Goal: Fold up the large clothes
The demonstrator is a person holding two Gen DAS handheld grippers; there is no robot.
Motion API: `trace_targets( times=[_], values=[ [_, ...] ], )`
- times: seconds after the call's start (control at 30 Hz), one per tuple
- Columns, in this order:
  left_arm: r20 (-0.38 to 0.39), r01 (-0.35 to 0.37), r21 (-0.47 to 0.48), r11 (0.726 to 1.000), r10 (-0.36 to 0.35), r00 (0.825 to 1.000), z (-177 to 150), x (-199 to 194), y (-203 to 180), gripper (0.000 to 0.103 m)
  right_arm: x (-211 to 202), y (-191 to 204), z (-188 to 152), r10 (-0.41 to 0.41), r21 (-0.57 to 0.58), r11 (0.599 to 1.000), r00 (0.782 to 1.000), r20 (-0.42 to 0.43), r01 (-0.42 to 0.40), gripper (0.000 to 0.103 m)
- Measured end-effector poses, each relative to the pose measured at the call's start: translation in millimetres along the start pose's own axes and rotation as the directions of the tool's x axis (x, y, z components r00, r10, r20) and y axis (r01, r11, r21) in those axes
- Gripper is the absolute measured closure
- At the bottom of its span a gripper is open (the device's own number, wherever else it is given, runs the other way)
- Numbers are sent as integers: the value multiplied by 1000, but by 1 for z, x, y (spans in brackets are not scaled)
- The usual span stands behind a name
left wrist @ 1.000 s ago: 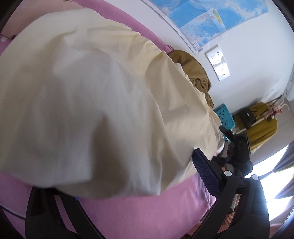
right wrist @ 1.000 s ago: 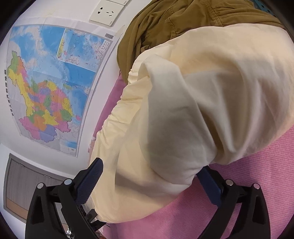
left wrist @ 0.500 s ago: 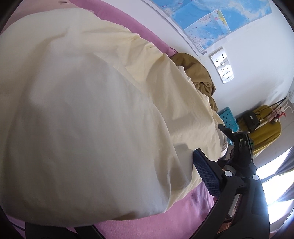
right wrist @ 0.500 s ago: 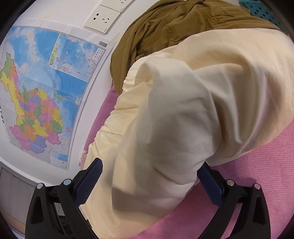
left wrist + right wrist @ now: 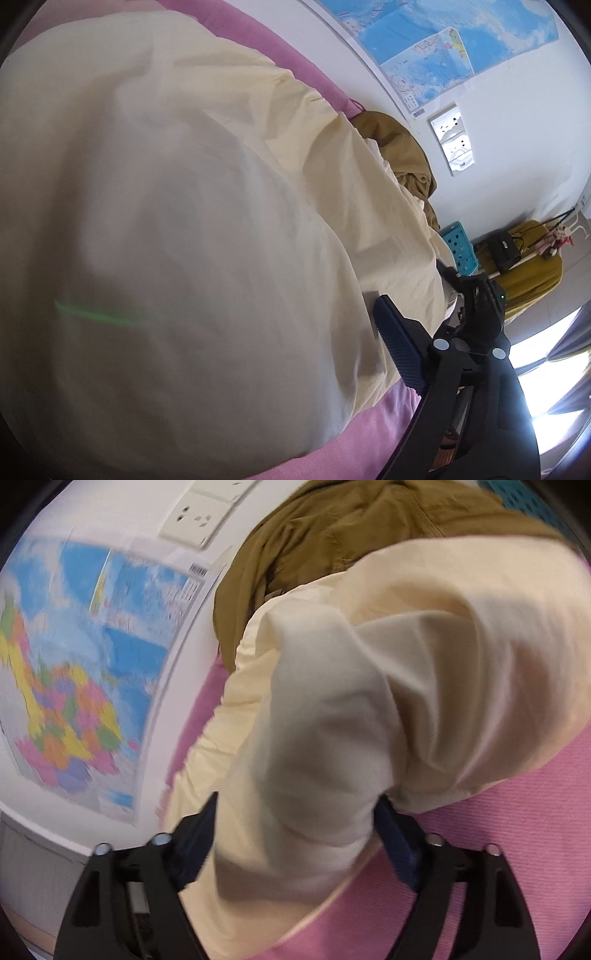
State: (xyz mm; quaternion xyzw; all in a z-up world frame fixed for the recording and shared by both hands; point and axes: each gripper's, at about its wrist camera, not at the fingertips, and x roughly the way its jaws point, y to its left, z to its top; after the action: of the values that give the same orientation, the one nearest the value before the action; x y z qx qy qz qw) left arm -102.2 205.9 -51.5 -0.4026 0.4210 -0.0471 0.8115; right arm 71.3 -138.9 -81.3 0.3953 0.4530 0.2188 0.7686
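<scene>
Spreading across a pink bedcover (image 5: 373, 439), a pale yellow garment (image 5: 207, 206) fills most of both wrist views, its bulk lying along the bed beside a white wall. A large fold of the cloth billows up directly between the fingers of each gripper.

The left gripper (image 5: 236, 373) shows only its right-hand finger, a dark blue ridged pad (image 5: 400, 347) on a black arm, with the cloth's edge lying against it; the other finger is buried under the fabric. Its jaws have just been closing a little around the fold yet stand wide, and whether the pads press the cloth cannot be told.

The right gripper (image 5: 297, 834) has both blue pads in sight, one on each side of a thick bunch of the yellow fabric. Its jaws too have just been narrowing with the cloth between them, and both pads now sit against the bunch, pinching it while spread wide.

Beyond the garment, at the far end of the bed, an olive-brown garment (image 5: 354, 531) lies crumpled against the wall. A colourful map (image 5: 85, 664) hangs on that wall, blurred in the right view, with white wall sockets (image 5: 452, 144) beside it. Farther off stand a turquoise perforated crate (image 5: 460, 247) and a mustard-covered seat (image 5: 524, 273) bearing a small black bag (image 5: 502, 248).
</scene>
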Motion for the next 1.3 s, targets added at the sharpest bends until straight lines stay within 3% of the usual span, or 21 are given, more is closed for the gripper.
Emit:
trace_targets(
  times=[0.07, 0.17, 0.23, 0.33, 0.43, 0.57, 0.6, 0.7, 0.77, 0.8, 0.83, 0.93, 1.17, 1.3],
  values=[
    [-4, 4, -11, 1000, -4, 1000, 1, 0, 2, 19, 6, 5, 0, 12, -6, 1000, 1000, 2, -12, 5],
    [-6, 6, -21, 1000, -6, 1000, 3, 1, 3, 23, 13, 16, -2, -29, -78, 997, 1000, 11, 30, 10],
    [-7, 3, -21, 1000, -4, 1000, 5, 1, 5, 30, 15, 18, -4, -87, -140, 986, 996, 21, 89, 48],
    [-15, 13, -28, 1000, -14, 1000, 7, 2, 7, 42, 12, 14, 0, -38, -163, 986, 999, -11, 36, 66],
    [-17, -9, -1, 1000, 9, 1000, 8, 2, 1, 47, 9, 17, -1, -17, -210, 978, 999, -28, 11, 75],
    [-11, -45, 39, 998, 46, 999, 9, 1, -8, 52, 10, 11, 2, 28, -206, 978, 997, -72, -42, 75],
    [-10, -54, 46, 997, 54, 998, 10, 2, -9, 52, 12, 10, 4, 33, -201, 978, 995, -91, -51, 68],
    [-11, -69, 57, 996, 69, 998, 10, 4, -10, 53, 19, 5, 9, 115, -143, 980, 982, -149, -136, 34],
    [-11, -76, 65, 995, 77, 997, 11, 4, -11, 54, 21, 10, 8, 68, -187, 978, 988, -140, -94, 42],
    [-12, -78, 69, 995, 79, 997, 11, 5, -12, 55, 22, 13, 6, 37, -221, 973, 991, -131, -65, 57],
    [-14, -78, 72, 994, 79, 997, 12, 5, -12, 55, 23, 14, 5, 23, -240, 969, 992, -127, -53, 65],
    [-18, -80, 86, 993, 82, 996, 13, 4, -14, 55, 21, 10, 6, 44, -234, 969, 989, -141, -77, 75],
    [-13, -86, 123, 989, 88, 996, 21, -1, -24, 63, 3, 36, -2, 89, -303, 945, 989, -118, -121, 86],
    [36, -91, 196, 976, 85, 996, 36, -21, -47, 64, -16, 65, -5, 137, -366, 915, 985, -105, -166, 88]
  ],
)
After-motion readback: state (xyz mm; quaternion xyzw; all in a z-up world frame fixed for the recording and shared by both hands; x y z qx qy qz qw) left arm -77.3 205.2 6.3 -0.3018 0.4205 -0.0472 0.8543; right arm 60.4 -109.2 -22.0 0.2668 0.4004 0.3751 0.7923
